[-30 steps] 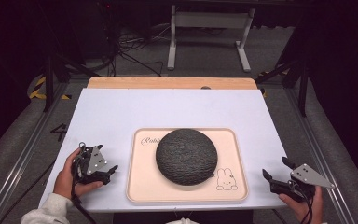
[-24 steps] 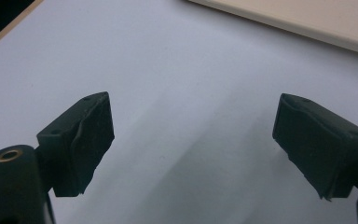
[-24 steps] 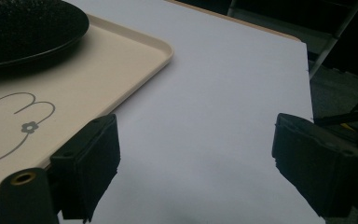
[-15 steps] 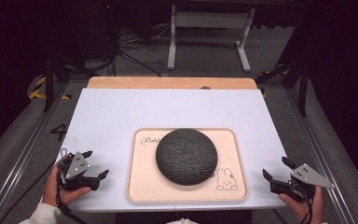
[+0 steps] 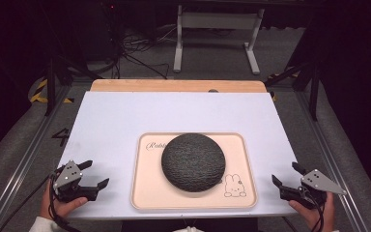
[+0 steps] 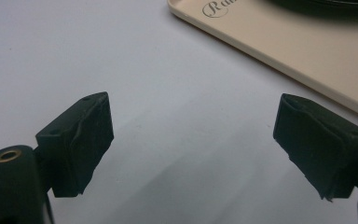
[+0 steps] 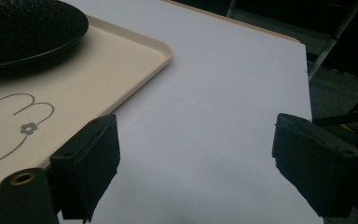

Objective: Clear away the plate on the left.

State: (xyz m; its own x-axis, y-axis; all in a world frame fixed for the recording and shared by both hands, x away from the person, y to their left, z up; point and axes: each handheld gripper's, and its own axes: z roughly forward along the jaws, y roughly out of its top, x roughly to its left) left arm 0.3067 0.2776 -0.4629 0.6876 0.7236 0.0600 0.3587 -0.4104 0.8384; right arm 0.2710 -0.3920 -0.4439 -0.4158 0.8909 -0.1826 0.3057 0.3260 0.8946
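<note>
A dark textured round plate [image 5: 193, 161] lies upside down on a cream tray [image 5: 145, 193] with a rabbit drawing, at the table's near middle. My left gripper [image 5: 95, 174] rests open at the near left, left of the tray, held by a hand. Its jaws stand wide apart over bare white table [image 6: 168, 93], with the tray's [image 6: 307, 60] corner ahead to the right. My right gripper [image 5: 286, 176] is open at the near right corner, just right of the tray. Between its jaws is empty table; the tray [image 7: 74, 93] and the plate's [image 7: 23, 28] rim lie to its left.
The white table top [image 5: 174, 111] has a wooden strip [image 5: 174, 85] along its far edge. Metal rails run along both sides. Beyond the table stand a white frame [image 5: 217, 29] and cables on the dark floor.
My left gripper moved left and toward the near edge, away from the tray, over the last second. The right gripper, tray and plate stayed still.
</note>
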